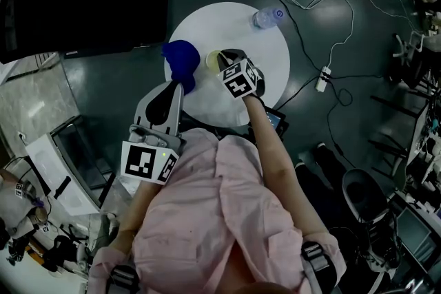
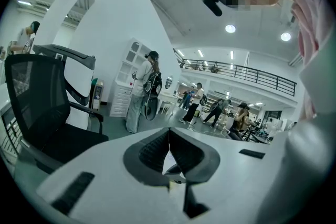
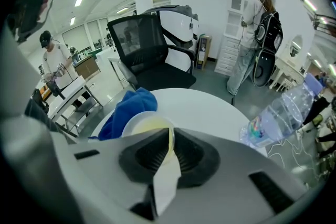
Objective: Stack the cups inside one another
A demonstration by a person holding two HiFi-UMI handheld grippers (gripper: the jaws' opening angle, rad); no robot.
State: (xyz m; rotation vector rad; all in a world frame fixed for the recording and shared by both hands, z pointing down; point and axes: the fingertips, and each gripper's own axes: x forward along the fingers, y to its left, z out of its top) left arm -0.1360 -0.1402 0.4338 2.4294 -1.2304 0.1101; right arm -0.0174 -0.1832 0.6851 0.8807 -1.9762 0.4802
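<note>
Partly, right tongs [image 1: 226,63] cover the yellow cup [image 1: 212,60] they pinch.

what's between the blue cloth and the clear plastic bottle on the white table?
The pale yellow cup, its rim clamped by the right gripper; the head view shows it.

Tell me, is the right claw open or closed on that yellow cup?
Closed on it. The right gripper pinches the yellow cup by its wall, jaws pressed against both sides.
</note>
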